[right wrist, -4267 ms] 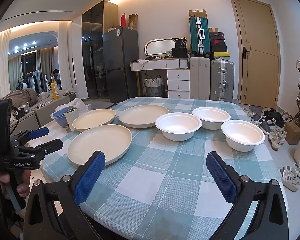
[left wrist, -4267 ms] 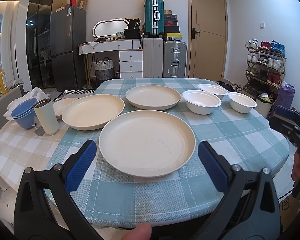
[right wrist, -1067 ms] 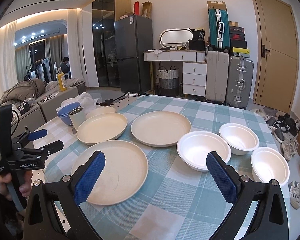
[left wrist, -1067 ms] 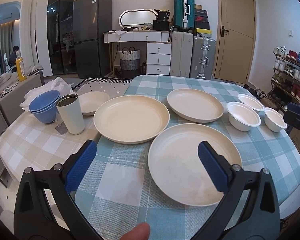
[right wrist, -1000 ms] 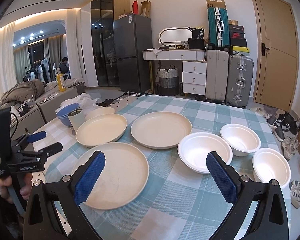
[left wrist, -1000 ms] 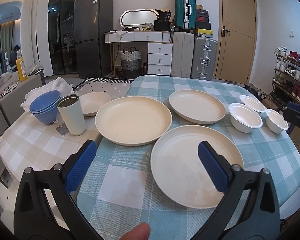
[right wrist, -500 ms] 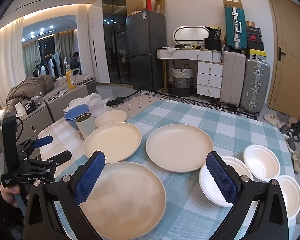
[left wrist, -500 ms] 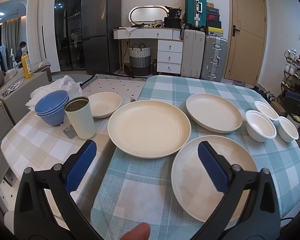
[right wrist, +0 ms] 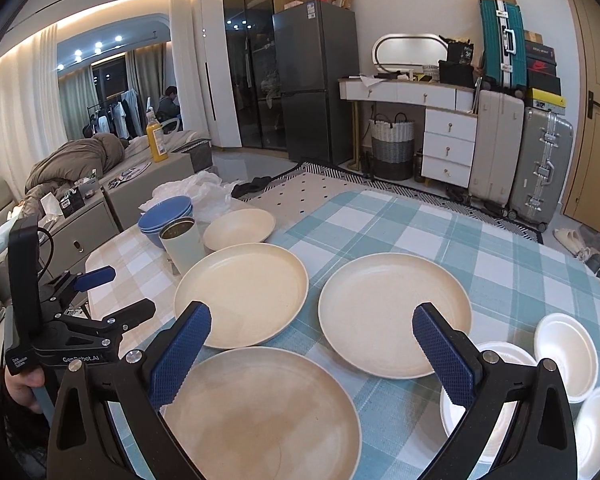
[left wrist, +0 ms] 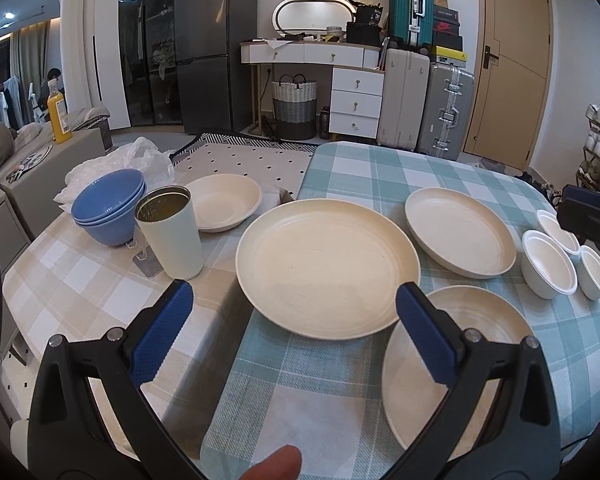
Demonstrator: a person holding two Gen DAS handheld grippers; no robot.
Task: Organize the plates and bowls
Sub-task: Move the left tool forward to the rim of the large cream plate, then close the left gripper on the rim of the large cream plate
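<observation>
Three large cream plates lie on the teal checked tablecloth: a middle plate (left wrist: pixel 328 266) (right wrist: pixel 242 294), a far plate (left wrist: pixel 460 232) (right wrist: pixel 394 314) and a near plate (left wrist: pixel 452 364) (right wrist: pixel 260 412). Three white bowls (left wrist: pixel 548 264) (right wrist: pixel 566 356) sit in a row at the right. My left gripper (left wrist: pixel 292 336) is open and empty, above the table's near edge in front of the middle plate. My right gripper (right wrist: pixel 312 356) is open and empty, above the near plate. The left gripper also shows in the right wrist view (right wrist: pixel 96 292).
On the beige checked cloth at the left stand a pale tumbler (left wrist: pixel 170 234), stacked blue bowls (left wrist: pixel 108 210) and a smaller cream plate (left wrist: pixel 224 208). A white plastic bag (left wrist: pixel 140 156) lies behind them. Suitcases, a dresser and a fridge line the far wall.
Both grippers have shifted left along the table. The plates now sit more to the right in the left wrist view, and the bowls have slid toward the right edge of both views.
</observation>
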